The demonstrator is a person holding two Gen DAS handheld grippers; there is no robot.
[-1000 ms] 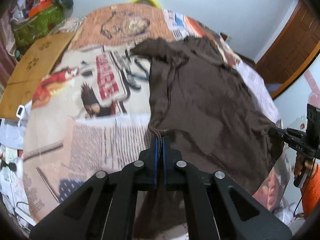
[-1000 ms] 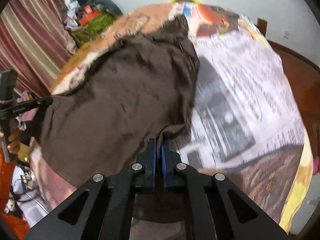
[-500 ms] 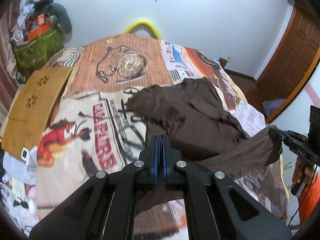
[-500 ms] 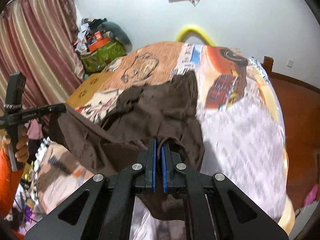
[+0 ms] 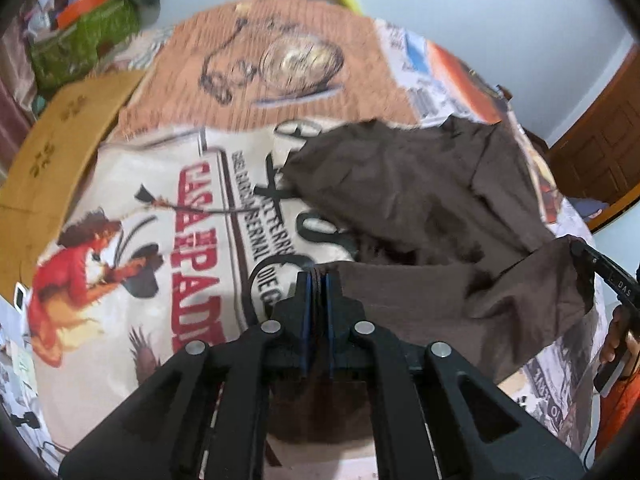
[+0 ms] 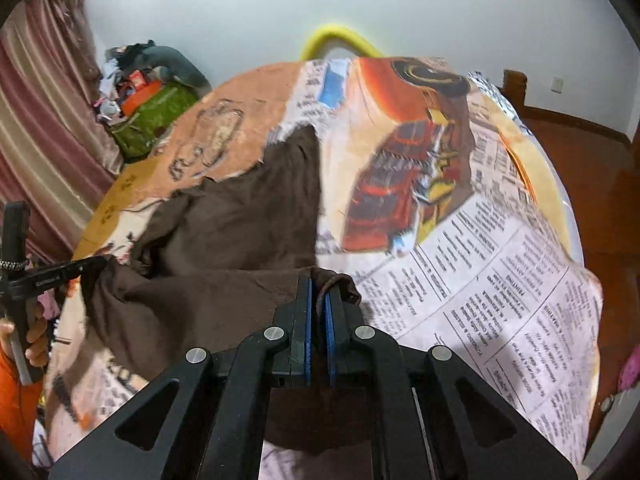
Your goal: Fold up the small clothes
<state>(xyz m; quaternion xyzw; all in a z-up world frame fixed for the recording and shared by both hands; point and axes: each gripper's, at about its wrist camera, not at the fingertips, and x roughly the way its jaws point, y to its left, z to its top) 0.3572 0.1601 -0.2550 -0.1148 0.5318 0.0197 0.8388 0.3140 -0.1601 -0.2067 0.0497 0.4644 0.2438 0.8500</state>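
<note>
The soft, thin brown cloth garment (image 5: 420,200) looks light and floppy, so it is best held by its edge corners; it lies half on the printed bed cover (image 5: 120,240), its near edge lifted. There is one garment and two grippers: the left gripper (image 5: 316,280), jaws starting to open, and the right gripper (image 6: 318,284) each pinch a corner

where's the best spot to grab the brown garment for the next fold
Probably the far corners of the brown garment, flat on the printed bedsheet. Come from above at its outer edges: the near hem is already lifted and carried over, so only those stay exposed.
</note>
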